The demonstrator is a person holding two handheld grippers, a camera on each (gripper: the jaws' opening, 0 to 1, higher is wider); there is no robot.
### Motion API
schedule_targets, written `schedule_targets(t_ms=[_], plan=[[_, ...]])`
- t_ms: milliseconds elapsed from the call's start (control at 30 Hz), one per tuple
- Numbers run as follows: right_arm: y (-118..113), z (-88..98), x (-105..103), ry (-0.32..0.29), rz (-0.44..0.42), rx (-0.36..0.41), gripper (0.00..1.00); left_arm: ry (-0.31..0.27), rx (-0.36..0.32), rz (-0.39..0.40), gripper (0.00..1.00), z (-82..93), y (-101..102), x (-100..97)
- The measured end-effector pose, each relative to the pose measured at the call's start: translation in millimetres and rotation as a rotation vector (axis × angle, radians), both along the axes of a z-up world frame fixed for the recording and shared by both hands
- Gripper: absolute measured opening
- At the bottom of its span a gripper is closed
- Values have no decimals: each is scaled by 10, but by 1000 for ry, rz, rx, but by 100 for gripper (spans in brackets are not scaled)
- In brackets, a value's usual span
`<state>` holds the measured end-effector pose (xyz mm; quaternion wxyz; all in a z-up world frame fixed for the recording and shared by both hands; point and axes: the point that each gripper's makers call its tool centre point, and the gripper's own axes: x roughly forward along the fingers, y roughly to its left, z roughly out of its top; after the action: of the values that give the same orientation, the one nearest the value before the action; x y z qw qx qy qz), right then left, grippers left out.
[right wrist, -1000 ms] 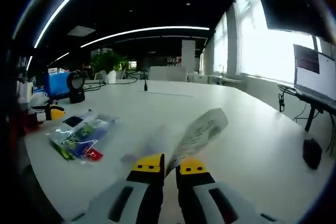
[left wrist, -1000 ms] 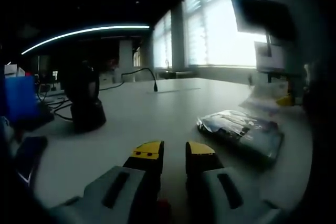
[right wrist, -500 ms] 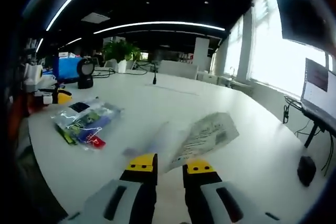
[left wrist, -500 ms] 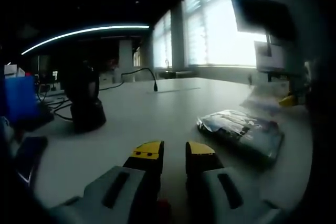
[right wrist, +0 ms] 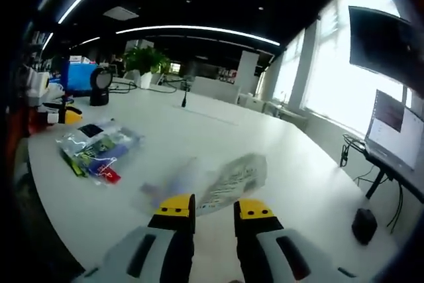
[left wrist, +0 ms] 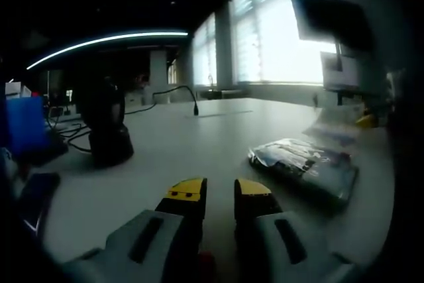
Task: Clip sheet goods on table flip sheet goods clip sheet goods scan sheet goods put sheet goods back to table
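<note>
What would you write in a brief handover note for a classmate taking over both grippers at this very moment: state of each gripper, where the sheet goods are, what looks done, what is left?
Left gripper: open, empty, low over the white table.
Right gripper: open, empty; the printed sheet packet lies flat on the table just beyond its jaws.
A clear bag of colourful items lies farther left in the right gripper view; in the left gripper view it sits right of the jaws.
Black scanner stand sits on the table ahead of the left gripper.
Done, apparently: printed packet is on the table.
Left: whether it was scanned is not visible; the bag is not gripped.
</note>
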<state>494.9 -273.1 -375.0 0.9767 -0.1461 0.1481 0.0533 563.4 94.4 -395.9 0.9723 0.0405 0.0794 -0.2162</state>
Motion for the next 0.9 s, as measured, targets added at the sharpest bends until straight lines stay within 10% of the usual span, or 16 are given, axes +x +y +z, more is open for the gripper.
schedule_targets(t_ms=[900], plan=[[-410,261,0,-110,-106,57,10,1,2,3,10,-3,2,-7]])
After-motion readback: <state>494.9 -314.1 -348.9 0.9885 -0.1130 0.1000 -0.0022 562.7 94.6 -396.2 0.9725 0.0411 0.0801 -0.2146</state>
